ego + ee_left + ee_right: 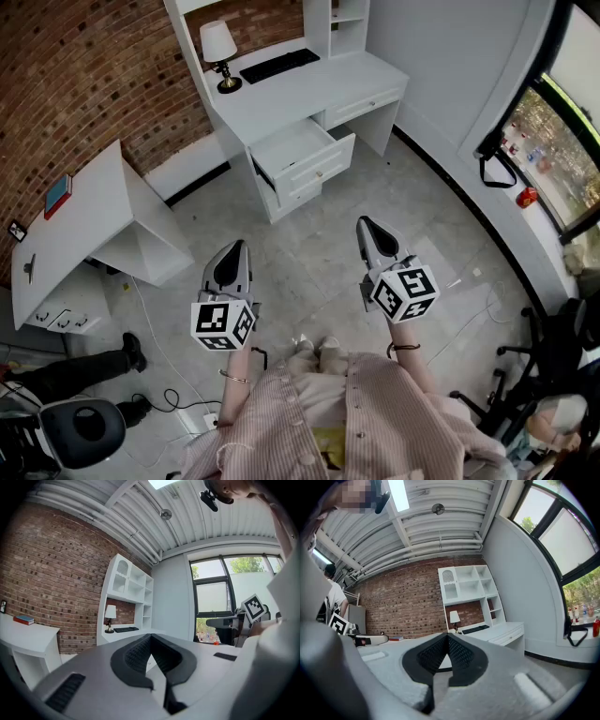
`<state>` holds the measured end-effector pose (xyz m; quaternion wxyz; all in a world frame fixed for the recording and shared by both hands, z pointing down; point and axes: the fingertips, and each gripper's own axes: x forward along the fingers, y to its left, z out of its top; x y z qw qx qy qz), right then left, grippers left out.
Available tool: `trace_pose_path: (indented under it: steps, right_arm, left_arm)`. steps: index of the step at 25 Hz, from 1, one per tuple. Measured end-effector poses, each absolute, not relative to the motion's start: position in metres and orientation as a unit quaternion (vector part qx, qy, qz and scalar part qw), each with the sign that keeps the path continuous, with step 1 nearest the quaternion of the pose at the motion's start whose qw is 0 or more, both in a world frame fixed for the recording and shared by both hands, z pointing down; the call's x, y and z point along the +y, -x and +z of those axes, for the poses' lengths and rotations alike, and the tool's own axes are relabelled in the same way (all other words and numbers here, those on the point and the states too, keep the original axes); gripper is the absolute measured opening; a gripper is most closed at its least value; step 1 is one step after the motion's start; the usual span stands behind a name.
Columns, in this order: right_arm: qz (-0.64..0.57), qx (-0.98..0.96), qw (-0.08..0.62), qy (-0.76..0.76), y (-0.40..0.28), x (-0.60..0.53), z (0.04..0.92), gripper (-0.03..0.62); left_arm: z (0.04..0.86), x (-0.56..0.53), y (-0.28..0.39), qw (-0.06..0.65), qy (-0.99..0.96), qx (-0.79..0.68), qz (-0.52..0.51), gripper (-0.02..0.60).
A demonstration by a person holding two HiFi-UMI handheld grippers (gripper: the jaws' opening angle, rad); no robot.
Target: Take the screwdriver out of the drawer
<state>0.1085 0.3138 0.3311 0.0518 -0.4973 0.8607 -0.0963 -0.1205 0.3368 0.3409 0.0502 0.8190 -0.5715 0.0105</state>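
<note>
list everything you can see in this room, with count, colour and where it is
desk: one, white, top centre
drawer: one, white, open, under desk
lamp: one, white shade, on desk
keyboard: one, black, on desk
side table: one, white, left
book: one, red and blue, on side table
chair: one, black, bottom left
left claw: one, grey, shut, empty
right claw: one, grey, shut, empty

Lamp (218, 49) left of keyboard (279, 66) on desk (314, 94); drawer (298, 148) beneath.
</note>
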Motion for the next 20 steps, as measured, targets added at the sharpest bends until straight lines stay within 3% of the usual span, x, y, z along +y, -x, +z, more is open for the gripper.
trace_pose_path:
  steps: [20]
  right_arm:
    - [-0.103,0.858,0.057,0.500,-0.149,0.289,0.344,0.005]
  left_arm:
    - [0.351,0.323,0.078,0.063,-0.811,-0.582,0.010,0.000]
